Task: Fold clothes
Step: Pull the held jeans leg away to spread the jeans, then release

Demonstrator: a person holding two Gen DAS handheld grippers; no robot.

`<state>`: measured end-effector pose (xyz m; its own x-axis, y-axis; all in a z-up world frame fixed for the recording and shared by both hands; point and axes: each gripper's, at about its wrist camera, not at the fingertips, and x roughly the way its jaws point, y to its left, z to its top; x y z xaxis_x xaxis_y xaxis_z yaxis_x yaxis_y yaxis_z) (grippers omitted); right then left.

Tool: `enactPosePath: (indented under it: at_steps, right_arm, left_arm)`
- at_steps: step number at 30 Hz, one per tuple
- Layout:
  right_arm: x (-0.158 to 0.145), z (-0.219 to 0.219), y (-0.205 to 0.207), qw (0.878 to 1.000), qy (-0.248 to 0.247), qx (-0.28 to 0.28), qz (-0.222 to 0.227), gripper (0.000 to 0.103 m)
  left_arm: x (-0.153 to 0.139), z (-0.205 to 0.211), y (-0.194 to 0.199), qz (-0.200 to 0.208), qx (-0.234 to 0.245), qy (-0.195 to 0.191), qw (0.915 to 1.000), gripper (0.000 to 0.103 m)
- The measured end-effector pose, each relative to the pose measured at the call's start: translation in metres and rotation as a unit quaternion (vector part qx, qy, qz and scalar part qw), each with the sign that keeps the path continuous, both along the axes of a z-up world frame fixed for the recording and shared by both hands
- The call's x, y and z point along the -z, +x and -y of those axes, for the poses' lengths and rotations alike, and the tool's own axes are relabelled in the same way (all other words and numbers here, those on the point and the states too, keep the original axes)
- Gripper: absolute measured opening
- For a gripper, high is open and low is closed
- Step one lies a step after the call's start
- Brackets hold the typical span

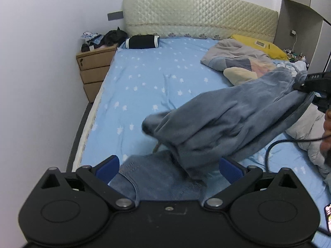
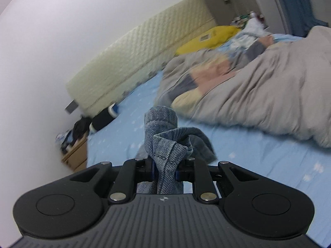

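A pair of blue jeans hangs lifted above the light blue star-print bed sheet, its lower part lying on the bed between my left gripper's fingers. My left gripper is open, its blue pads either side of the denim waist part. My right gripper is shut on a bunched hem of the jeans; it shows in the left wrist view at the right, holding the fabric up.
A grey patchwork duvet is heaped on the bed's right side with a yellow pillow behind it. A black roll pillow lies by the quilted headboard. A wooden nightstand stands at the left. A cable trails on the sheet.
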<state>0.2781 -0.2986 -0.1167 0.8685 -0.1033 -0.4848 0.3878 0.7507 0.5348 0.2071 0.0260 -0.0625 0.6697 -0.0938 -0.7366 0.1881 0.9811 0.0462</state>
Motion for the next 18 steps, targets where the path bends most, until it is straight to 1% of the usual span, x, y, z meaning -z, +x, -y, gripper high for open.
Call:
enactPosePath:
  at_steps: [4, 7, 11, 15, 18]
  right_arm:
    - [0.001, 0.039, 0.002, 1.000, -0.004, 0.022, 0.009, 0.017]
    - [-0.001, 0.067, 0.007, 0.999, -0.017, 0.031, 0.019, 0.017]
    - [0.000, 0.111, 0.010, 0.998, -0.018, 0.046, 0.026, 0.017]
    - [0.006, 0.155, 0.016, 0.998, -0.025, 0.057, 0.019, 0.017]
    - [0.014, 0.187, 0.023, 0.997, -0.025, 0.067, 0.006, 0.017]
  left_arm:
    - [-0.007, 0.008, -0.007, -0.002, -0.019, 0.013, 0.9997, 0.103]
    - [-0.012, 0.016, -0.011, -0.001, -0.034, 0.029, 0.9990, 0.103]
    - [-0.015, 0.026, -0.014, -0.008, -0.062, 0.038, 0.9974, 0.103]
    - [-0.018, 0.036, -0.016, -0.015, -0.084, 0.043, 0.9955, 0.103]
    - [-0.020, 0.041, -0.019, -0.019, -0.094, 0.051, 0.9941, 0.103]
